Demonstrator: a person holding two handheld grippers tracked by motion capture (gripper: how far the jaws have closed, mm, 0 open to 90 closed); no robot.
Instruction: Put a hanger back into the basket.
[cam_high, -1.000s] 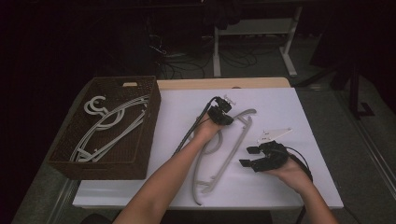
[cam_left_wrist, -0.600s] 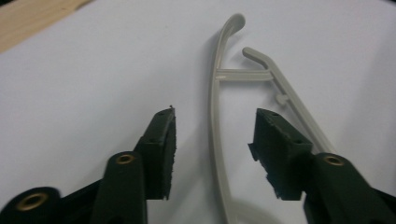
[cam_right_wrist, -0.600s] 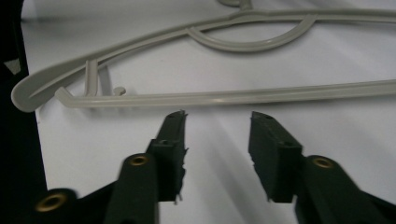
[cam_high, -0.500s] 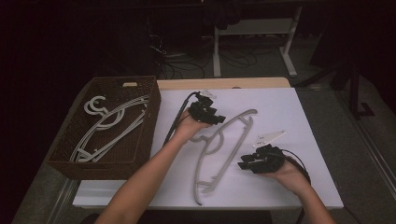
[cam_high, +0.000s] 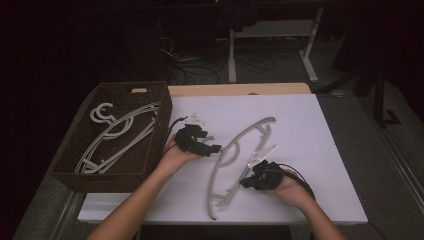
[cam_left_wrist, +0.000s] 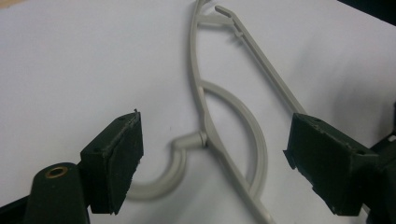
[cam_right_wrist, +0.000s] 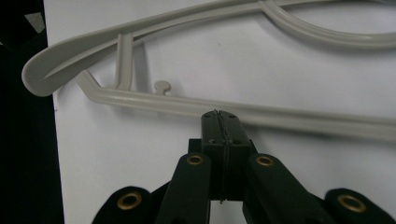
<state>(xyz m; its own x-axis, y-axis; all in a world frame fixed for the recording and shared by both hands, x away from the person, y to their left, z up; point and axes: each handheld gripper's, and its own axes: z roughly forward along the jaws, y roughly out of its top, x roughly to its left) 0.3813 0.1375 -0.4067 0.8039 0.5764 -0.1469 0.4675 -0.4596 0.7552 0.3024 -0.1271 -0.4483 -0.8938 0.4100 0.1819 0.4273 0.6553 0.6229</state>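
Where the high view looks down on the white table (cam_high: 320, 130), your left gripper (cam_high: 202, 146) sits just left of the grey hanger (cam_high: 235, 150), near its hook, while your right gripper (cam_high: 252, 179) lies at the hanger's right side against the lower stretch of its straight bar. A brown wicker basket (cam_high: 70, 172) at the table's left edge holds more hangers (cam_high: 117, 135) of the same kind.

In the left gripper view, your 2 pads (cam_left_wrist: 116, 161) stand wide apart, having just been opening, with nothing pressed between them. The hanger (cam_left_wrist: 219, 140) lies flat on the table beyond and below them, its hook curling toward the left pad and its bar running past the right one.

In the right gripper view, your right gripper (cam_right_wrist: 221, 122) has its jaws pressed together, having just been closing, with nothing between them. Their tips sit just at the near edge of the hanger's straight bar (cam_right_wrist: 289, 119); whether they touch it you cannot tell.
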